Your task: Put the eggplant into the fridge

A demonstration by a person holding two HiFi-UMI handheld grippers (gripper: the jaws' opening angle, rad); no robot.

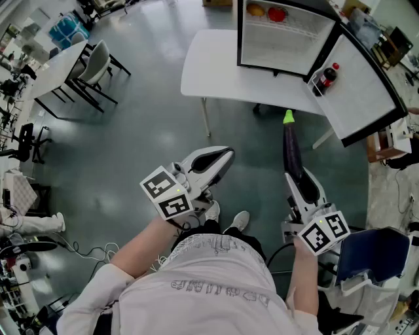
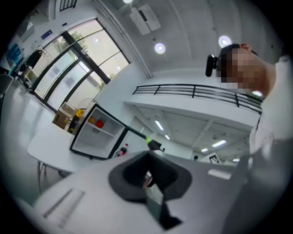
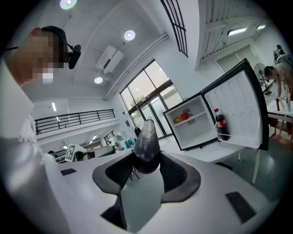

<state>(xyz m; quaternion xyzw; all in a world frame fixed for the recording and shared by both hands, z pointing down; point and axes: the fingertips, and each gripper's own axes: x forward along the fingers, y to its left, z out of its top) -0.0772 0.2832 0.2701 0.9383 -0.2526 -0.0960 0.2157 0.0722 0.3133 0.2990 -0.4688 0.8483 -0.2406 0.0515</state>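
A long dark purple eggplant [image 1: 291, 149] with a green tip is clamped at its thick end in my right gripper [image 1: 303, 185], tip toward the fridge. In the right gripper view the eggplant [image 3: 146, 139] juts up from between the dark pads of that gripper [image 3: 146, 163]. The small fridge [image 1: 283, 51] stands open on a white table [image 1: 213, 65], its door [image 1: 364, 85] swung right; the same fridge [image 3: 194, 130] lies ahead, some way off. My left gripper [image 1: 218, 161] hangs to the left with jaws together and nothing in them, as its own view of the gripper [image 2: 149, 177] also shows.
An orange and a red item sit on the fridge's top shelf [image 1: 266, 11]. A cola bottle [image 1: 327, 78] stands in the door rack. A chair [image 1: 93, 60] and another white table [image 1: 55, 69] are at far left. A blue chair [image 1: 376, 254] is by my right side.
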